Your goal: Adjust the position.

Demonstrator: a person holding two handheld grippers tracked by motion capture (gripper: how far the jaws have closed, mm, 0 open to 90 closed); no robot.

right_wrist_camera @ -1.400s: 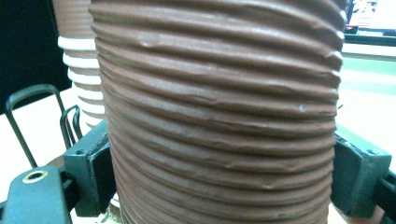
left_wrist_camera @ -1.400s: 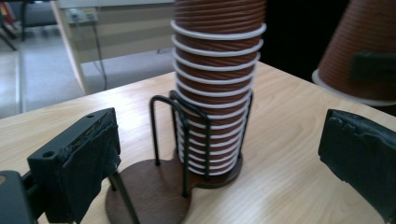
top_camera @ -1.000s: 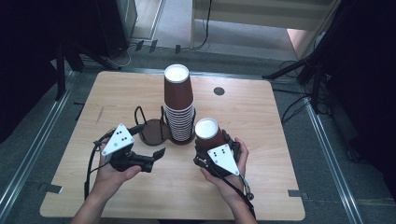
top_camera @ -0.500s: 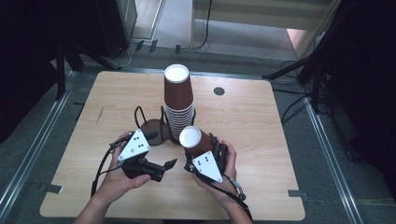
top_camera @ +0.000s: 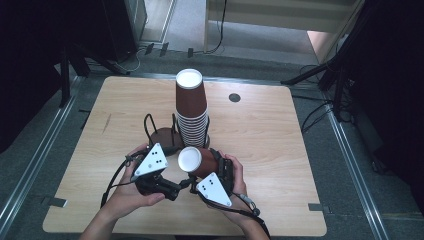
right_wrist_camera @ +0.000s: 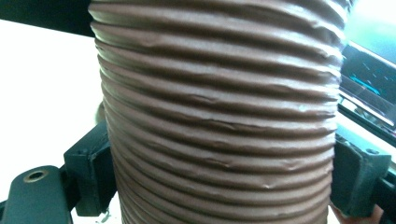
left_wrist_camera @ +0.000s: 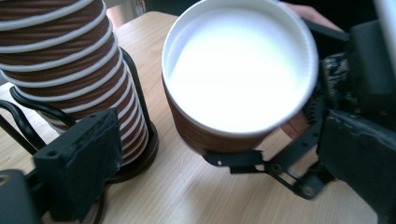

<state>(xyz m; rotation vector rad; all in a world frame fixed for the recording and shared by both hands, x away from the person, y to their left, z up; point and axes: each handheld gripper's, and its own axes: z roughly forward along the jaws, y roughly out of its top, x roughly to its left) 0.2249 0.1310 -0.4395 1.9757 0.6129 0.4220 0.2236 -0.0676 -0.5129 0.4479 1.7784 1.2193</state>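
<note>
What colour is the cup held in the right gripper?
The cup is ribbed brown outside, white inside; the left gripper view shows it best.

1. In the high view the wooden table (top_camera: 280, 150) is evenly and softly lit from above — everything around the table falls into near-black.
2. Shadows beside the cup stack (top_camera: 192, 112) are faint and short.
3. In the left gripper view the tilted cup's (left_wrist_camera: 240, 70) white interior is blown out to glare.
4. In the right gripper view the ribbed cup wall (right_wrist_camera: 219, 116) is sharp — the background left of it is overexposed white and blurred.
</note>
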